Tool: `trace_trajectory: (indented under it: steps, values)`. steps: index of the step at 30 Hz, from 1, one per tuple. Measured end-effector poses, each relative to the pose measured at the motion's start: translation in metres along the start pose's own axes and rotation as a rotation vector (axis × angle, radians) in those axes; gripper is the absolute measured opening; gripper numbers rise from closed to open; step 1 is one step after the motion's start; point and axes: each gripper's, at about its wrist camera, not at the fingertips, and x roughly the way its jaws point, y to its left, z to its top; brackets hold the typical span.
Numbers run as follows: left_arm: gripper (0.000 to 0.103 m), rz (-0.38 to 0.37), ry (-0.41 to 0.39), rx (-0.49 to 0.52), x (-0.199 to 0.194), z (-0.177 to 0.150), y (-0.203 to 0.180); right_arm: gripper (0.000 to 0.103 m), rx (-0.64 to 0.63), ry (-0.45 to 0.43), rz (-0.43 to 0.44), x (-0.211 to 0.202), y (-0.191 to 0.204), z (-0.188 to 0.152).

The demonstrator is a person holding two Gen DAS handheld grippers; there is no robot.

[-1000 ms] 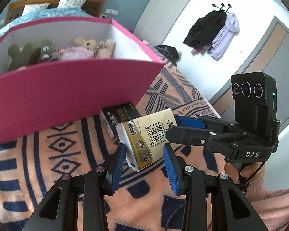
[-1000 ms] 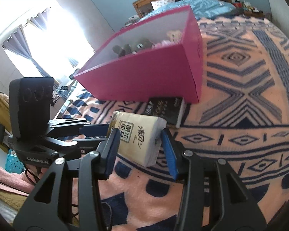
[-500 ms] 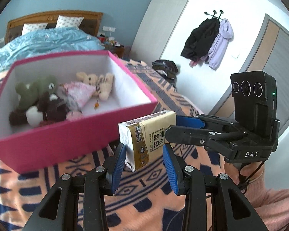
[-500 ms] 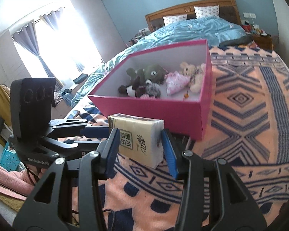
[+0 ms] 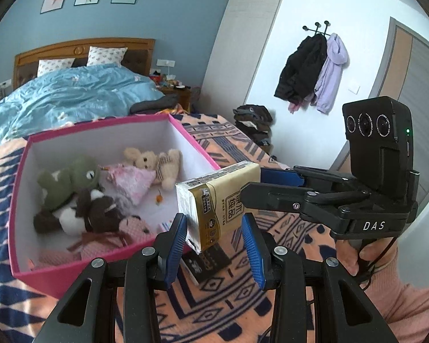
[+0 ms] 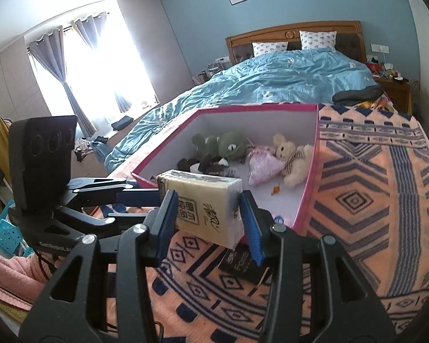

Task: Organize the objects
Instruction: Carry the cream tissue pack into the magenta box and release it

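Note:
A gold and white tissue pack (image 5: 218, 200) is held in the air between both grippers, above the near right corner of the pink box (image 5: 31, 274). My left gripper (image 5: 214, 243) is shut on one end of the pack. My right gripper (image 6: 210, 220) is shut on the other end of the pack (image 6: 206, 205). The pink box (image 6: 306, 200) is open and holds several plush toys: a green one (image 5: 71, 180), a beige bear (image 5: 157, 163) and a brown one (image 5: 97, 208).
A black box (image 5: 206, 260) lies on the patterned orange blanket (image 6: 371, 200) under the pack, beside the pink box. A bed with a blue duvet (image 6: 286, 80) is behind. Coats hang on the far wall (image 5: 311, 68).
Both grippers have lifted the tissue pack up from the blanket, from in front of the pink box's wall to above its rim. The box's inside has come into view.

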Motion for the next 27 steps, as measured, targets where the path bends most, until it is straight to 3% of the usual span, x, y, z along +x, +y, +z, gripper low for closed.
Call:
trace_trajectory:
  steps: [8,27]
  values:
    - [0.039,0.033,-0.006,0.008,0.009,0.018,0.008,0.048,-0.002,0.001,-0.016,0.009,-0.01,0.018]
    - [0.039,0.014,0.106,-0.095,0.052,0.022,0.043,0.048,0.031,0.128,-0.097,0.059,-0.037,0.022]
